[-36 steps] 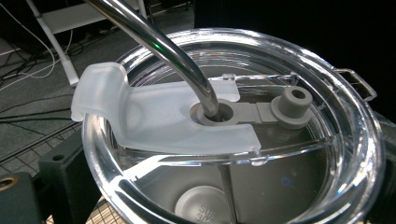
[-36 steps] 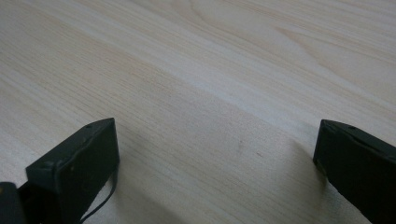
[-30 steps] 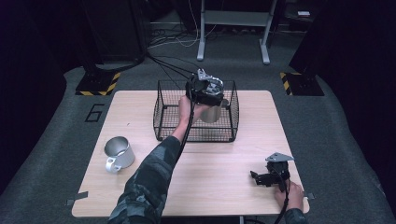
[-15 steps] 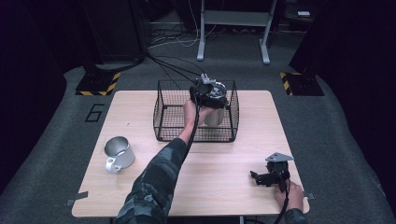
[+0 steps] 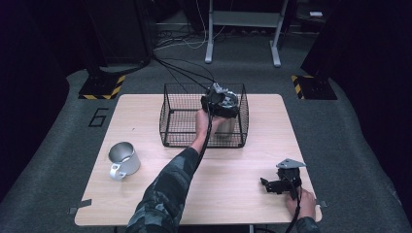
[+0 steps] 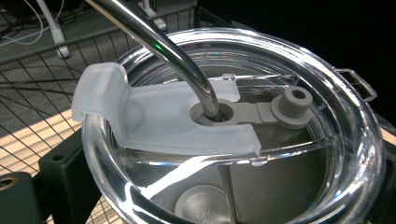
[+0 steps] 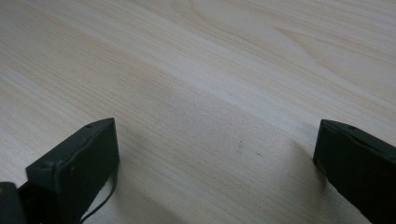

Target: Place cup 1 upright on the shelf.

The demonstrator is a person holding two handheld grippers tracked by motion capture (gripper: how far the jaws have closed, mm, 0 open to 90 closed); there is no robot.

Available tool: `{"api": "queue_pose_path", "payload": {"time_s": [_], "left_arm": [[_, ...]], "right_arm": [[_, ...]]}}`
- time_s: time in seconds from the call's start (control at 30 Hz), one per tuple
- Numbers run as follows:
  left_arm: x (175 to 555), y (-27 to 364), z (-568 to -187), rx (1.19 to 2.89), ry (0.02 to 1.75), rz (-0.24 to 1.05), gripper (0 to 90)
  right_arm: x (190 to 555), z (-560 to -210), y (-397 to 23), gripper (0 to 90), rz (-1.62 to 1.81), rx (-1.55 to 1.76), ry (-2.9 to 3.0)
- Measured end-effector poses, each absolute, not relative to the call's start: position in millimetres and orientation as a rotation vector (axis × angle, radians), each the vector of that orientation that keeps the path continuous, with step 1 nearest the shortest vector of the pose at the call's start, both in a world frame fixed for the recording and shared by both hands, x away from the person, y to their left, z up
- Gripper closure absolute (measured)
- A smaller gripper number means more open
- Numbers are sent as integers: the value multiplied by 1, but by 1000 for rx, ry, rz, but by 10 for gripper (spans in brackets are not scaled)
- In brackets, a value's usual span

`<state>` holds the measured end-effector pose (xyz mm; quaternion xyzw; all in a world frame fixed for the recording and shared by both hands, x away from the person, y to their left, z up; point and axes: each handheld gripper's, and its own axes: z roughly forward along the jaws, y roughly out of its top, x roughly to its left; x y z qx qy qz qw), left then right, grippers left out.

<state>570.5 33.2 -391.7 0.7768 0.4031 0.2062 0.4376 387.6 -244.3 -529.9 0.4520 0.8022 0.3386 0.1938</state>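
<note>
From above, my left gripper [image 5: 221, 101] and hand cover most of the tumbler [image 5: 225, 127] inside the wire basket [image 5: 171, 121], so I cannot tell how my jaws sit on it. In my left gripper view the clear lid [image 6: 233, 135] runs off the bottom edge and the metal straw [image 6: 159, 44] off the top.

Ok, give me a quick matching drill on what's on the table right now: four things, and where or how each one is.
Things:
1. tumbler
2. mug
3. right hand-held gripper
4. straw

States:
A. jaws wide apart over bare table
B. on the table left of the basket
C. pokes through the clear lid
D. inside the basket, at the left hand-held gripper

Pairs: 1-D, 2-B, 3-A, 4-C
</note>
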Motion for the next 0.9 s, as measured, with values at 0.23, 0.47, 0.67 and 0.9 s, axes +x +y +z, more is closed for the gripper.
{"api": "queue_pose_path", "payload": {"time_s": [0.23, 0.47, 0.67, 0.9], "left_arm": [[571, 28, -400, 1928, 1003, 516, 38], [571, 25, -404, 1943, 1005, 514, 38], [571, 21, -410, 1963, 996, 515, 38], [569, 21, -412, 1973, 975, 519, 38]], "right_arm": [[387, -530, -244, 0, 950, 1271, 2249], [387, -530, -244, 0, 950, 1270, 2249], [387, -530, -244, 0, 950, 1270, 2249], [387, -530, -244, 0, 950, 1273, 2250]]}}
